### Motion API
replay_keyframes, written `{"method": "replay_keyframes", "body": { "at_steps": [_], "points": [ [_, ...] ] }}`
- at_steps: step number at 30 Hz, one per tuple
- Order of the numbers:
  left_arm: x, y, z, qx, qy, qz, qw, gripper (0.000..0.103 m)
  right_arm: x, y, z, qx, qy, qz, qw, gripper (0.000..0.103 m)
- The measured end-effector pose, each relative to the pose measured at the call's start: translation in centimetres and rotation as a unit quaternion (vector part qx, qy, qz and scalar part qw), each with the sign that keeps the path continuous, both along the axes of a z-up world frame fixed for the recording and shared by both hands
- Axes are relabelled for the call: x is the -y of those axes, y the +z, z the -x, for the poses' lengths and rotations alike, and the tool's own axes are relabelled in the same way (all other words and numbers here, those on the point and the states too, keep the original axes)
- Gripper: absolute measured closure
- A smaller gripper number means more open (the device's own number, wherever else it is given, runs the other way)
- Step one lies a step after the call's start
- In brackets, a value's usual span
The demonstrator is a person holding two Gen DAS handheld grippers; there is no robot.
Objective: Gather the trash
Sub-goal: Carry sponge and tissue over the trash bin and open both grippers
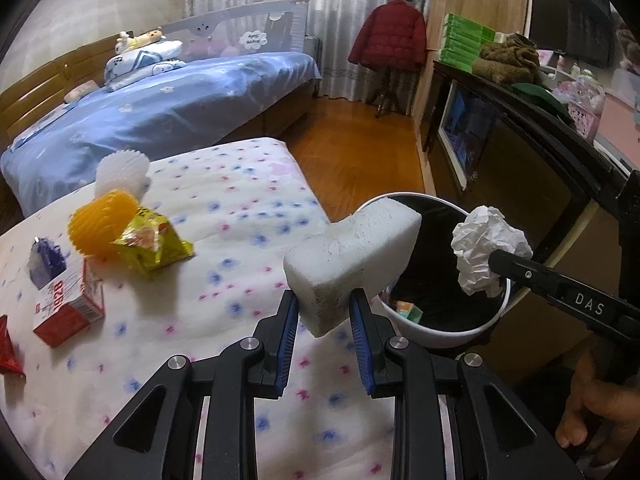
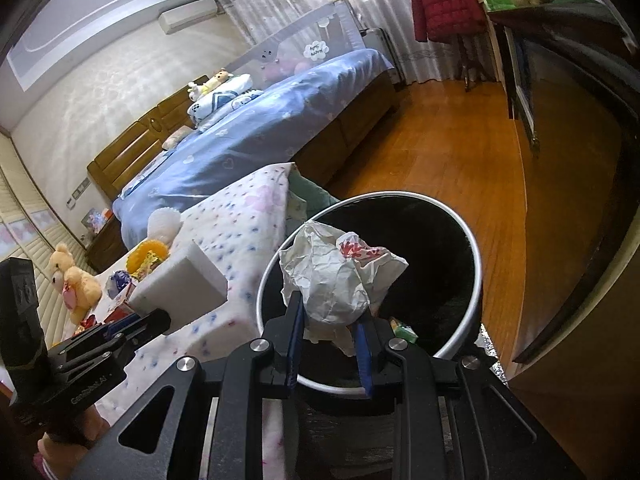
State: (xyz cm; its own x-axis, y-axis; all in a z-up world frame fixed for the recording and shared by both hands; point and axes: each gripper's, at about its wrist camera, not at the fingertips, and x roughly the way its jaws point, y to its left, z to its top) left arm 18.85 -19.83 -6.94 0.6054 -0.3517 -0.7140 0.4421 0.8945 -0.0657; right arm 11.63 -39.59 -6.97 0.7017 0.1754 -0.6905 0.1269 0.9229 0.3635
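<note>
The left gripper [image 1: 323,312] pinched a white foam block [image 1: 352,264] between its blue pads, the block jutting up and forward over the near rim of the bin [image 1: 444,336]. The right gripper [image 2: 332,340] was clamped on a crumpled paper wad [image 2: 332,280], which hung above the bin's black-lined mouth. Both pieces looked ready to drop, though the block sat mostly over the rim and the quilt [image 1: 240,208] beside it, not the opening. To do this well, the block probably needed carrying further over the mouth before release, with the grippers kept apart so they would not knock together. The paper could likely be let go where it was. More trash lay on the quilt: a yellow wrapper [image 1: 154,242], a red carton [image 1: 68,308], an orange cup [image 1: 100,224].
</note>
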Motion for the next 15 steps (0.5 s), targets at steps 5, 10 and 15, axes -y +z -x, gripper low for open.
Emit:
{"method": "replay_keyframes", "body": {
  "at_steps": [5,10,15],
  "points": [
    [1.3,-0.2,-0.6,-0.004,-0.009,-0.001,1.0,0.078,0.7,-0.3,-0.3,-0.006,-0.003,0.003,1.0,0.08],
    [2.8,-0.1,-0.7,-0.002,-0.018,-0.004,0.9998,0.078,1.5,-0.5,-0.6,-0.012,-0.008,0.005,1.0,0.08],
    [3.9,-0.3,-1.0,-0.005,-0.023,-0.006,0.9997,0.077,1.9,-0.5,-0.7,-0.01,-0.009,0.004,1.0,0.08]
  ]
}}
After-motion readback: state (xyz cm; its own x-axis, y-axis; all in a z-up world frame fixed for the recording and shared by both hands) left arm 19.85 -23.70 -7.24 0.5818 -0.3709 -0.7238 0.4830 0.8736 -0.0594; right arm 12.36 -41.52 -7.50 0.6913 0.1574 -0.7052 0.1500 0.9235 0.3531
